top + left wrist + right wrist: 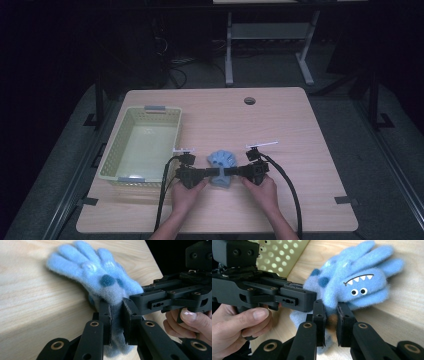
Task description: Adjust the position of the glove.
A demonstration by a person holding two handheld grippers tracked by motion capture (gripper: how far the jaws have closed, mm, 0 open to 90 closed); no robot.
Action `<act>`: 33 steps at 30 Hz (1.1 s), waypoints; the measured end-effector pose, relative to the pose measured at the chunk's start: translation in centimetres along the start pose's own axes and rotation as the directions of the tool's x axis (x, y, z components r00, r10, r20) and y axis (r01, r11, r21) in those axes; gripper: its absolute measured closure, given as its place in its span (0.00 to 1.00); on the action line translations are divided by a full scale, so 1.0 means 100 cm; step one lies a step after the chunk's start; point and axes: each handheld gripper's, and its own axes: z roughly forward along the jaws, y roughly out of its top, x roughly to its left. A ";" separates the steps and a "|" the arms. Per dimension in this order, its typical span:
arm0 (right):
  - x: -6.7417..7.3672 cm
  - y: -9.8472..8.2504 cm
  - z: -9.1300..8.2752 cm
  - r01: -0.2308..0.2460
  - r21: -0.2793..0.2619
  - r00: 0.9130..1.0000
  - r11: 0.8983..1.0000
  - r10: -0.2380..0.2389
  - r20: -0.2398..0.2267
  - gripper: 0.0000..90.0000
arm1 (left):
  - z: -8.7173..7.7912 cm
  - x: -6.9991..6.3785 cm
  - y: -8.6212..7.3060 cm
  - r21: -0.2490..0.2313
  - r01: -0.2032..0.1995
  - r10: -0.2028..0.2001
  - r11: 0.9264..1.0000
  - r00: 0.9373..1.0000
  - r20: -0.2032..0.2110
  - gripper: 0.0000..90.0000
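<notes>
Low in the centre of the high view, both grippers meet on a fuzzy blue glove (221, 166) lying on the wooden table (280, 125). The left gripper (116, 315) has its jaws clamped on the glove's cuff. The right gripper (331, 315) likewise pinches the cuff from the opposite side, its jaws nearly together. A pale yellow basket (120, 145) sits at mid-left.

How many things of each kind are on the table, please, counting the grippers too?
Blue fuzzy gloves: 1 cannot tell if more
Pale green baskets: 1
Grippers: 2, left gripper and right gripper, both shut on the gloves
Total: 4
</notes>
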 end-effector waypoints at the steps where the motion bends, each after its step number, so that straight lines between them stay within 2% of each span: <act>1: 0.002 0.001 -0.003 0.004 -0.007 1.000 1.000 -0.004 -0.006 0.89 | -0.002 -0.002 0.001 -0.003 -0.002 0.002 1.000 1.000 0.011 0.88; 5: 0.007 0.002 -0.009 0.011 -0.023 1.000 1.000 -0.011 -0.014 0.89 | -0.007 -0.010 0.004 -0.014 -0.029 0.029 0.999 1.000 0.011 0.87; 9: 0.015 0.006 -0.022 0.010 -0.068 0.999 0.998 -0.013 -0.047 0.88 | -0.018 -0.024 0.014 -0.028 -0.083 0.083 0.996 0.996 0.026 0.87; 15: 0.028 0.013 -0.032 0.036 -0.090 0.998 0.995 -0.041 -0.052 0.88 | -0.029 -0.035 0.022 -0.039 -0.118 0.119 0.992 0.992 0.033 0.87; 20: 0.036 0.020 -0.036 0.052 -0.106 0.996 0.993 -0.059 -0.066 0.88 | -0.041 -0.042 0.029 -0.048 -0.141 0.143 0.989 0.989 0.035 0.86; 25: 0.049 0.029 -0.036 0.069 -0.115 0.994 0.991 -0.078 -0.078 0.88 | -0.053 -0.042 0.036 -0.055 -0.138 0.141 0.989 0.989 0.045 0.86; 30: 0.058 0.037 -0.033 0.083 -0.118 0.992 0.990 -0.094 -0.089 0.88 | -0.067 -0.043 0.043 -0.061 -0.155 0.158 0.986 0.987 0.038 0.86; 33: 0.064 0.044 -0.030 0.101 -0.121 0.990 0.988 -0.112 -0.089 0.88 | -0.075 -0.041 0.049 -0.067 -0.151 0.154 0.986 0.987 0.034 0.86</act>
